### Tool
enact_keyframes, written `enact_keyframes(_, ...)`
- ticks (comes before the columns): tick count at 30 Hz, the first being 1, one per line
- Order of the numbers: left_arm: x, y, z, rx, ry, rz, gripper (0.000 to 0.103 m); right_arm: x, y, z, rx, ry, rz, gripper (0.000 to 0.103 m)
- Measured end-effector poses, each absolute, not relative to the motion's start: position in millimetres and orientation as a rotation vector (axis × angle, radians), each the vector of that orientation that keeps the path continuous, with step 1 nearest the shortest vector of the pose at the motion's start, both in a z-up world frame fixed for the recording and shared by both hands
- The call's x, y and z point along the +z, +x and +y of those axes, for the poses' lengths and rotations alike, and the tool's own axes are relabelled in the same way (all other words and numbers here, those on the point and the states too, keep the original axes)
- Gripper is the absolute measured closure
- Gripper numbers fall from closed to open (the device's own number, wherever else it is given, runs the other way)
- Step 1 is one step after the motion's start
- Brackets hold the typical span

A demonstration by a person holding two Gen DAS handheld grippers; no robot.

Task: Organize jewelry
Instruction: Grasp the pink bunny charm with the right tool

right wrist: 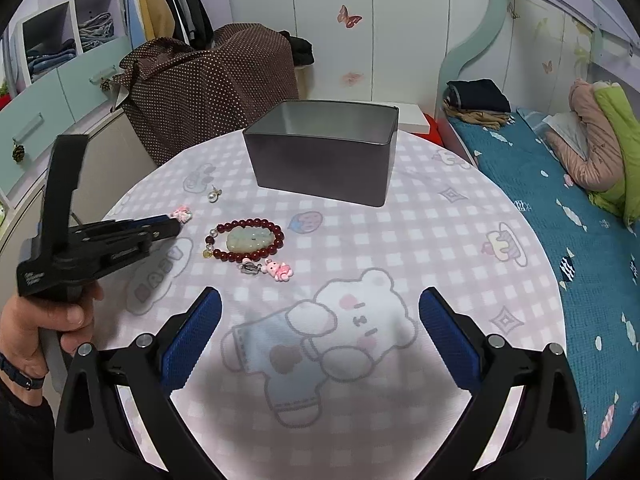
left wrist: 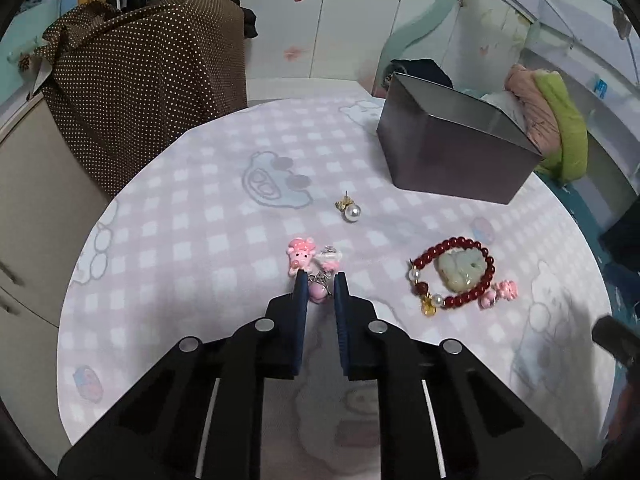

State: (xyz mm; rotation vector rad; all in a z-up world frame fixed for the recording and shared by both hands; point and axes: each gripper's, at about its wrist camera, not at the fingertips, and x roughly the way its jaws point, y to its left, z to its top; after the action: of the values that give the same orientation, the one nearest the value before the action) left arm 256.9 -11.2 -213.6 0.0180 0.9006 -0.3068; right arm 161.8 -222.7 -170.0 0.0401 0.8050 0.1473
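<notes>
Where the left wrist view looks down its own fingers, the left gripper (left wrist: 320,286) has its blue pads drawn close together on a pink charm keychain (left wrist: 314,266), whose metal ring and small pink bead sit between the pads while the pink pig figure lies just past the tips on the round surface (left wrist: 180,216) with its pink checked cloth. Item: pearl earring (left wrist: 350,210), loose, further along the cloth. Item: red bead bracelet (left wrist: 454,276) to the right, ringed around a pale green carved pendant (left wrist: 464,274). Item: pink bunny charm (left wrist: 500,294), touching the bracelet's right side. Item: grey metal box (left wrist: 452,152), open-topped, at the far right of the surface. Next, the right wrist view: the right gripper (right wrist: 320,312) hangs above the cloth with its jaws spread wide and nothing between them, well apart from the jewelry. A hand (right wrist: 36,328) at the left edge holds the left gripper's handle.
</notes>
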Motion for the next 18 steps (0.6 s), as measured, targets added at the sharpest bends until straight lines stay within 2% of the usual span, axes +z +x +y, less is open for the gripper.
enact_keyframes(14, -196.7, 209.6, 0.2, -0.346, -0.002, 0.851, 0.089, -206.0, 199.2, -203.8, 0.208, -0.088, 0.894, 0.009)
enact_keyframes(16, -194.4, 202.8, 0.0, -0.347, -0.009, 0.844, 0.089, -208.1, 205.4, -200.9, 0.212, -0.113, 0.888, 0.018)
enact_keyframes(18, -190.9, 198.2, 0.1, -0.349, -0.014, 0.837, 0.089, -210.3, 213.8, -198.6, 0.227, -0.13, 0.893, 0.033)
